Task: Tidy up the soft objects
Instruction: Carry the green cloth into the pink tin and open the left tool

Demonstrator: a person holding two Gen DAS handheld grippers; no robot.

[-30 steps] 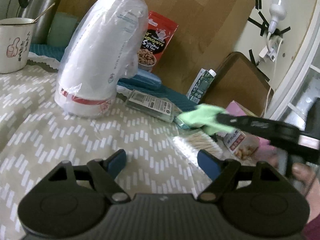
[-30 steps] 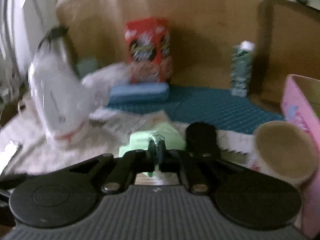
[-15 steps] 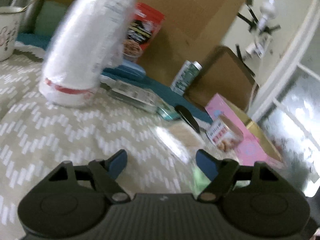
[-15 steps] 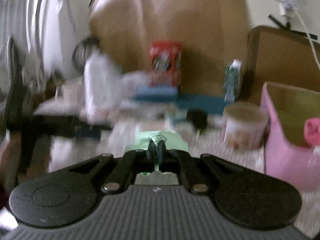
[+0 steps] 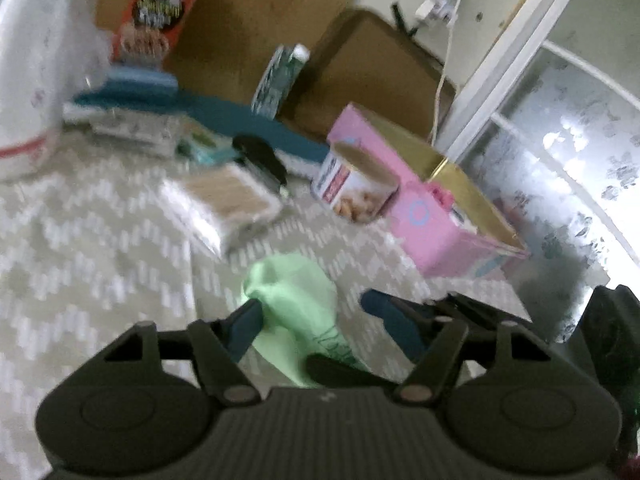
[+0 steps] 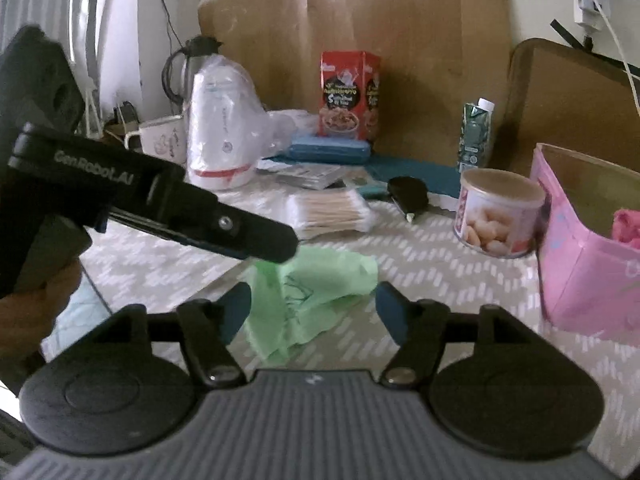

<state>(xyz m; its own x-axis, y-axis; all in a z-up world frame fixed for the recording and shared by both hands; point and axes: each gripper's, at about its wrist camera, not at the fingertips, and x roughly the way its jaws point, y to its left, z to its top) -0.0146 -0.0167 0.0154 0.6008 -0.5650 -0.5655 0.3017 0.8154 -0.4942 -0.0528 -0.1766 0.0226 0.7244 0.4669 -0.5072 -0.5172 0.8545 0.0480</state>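
Note:
A light green cloth [image 6: 316, 292] lies crumpled on the patterned tablecloth [image 6: 440, 264]. It also shows in the left wrist view [image 5: 296, 304], between my two grippers. My right gripper [image 6: 314, 304] is open, with the cloth between its blue pads and not gripped. My left gripper [image 5: 316, 320] is open and its left pad touches the cloth; its body shows in the right wrist view [image 6: 264, 240], just above the cloth. A pink box [image 6: 588, 280] at the right holds a pink soft item [image 6: 626, 226].
A nut can [image 6: 498, 214] stands beside the pink box. A pack of cotton swabs [image 6: 332, 210], a black stapler [image 6: 408, 196], a bagged white roll [image 6: 222, 136], a red snack box [image 6: 348, 96], a carton [image 6: 476, 132] and a mug [image 6: 164, 142] stand further back.
My right gripper carried the green cloth back toward the table's near side, then opened and let it go. My left gripper swung right and came down over the cloth.

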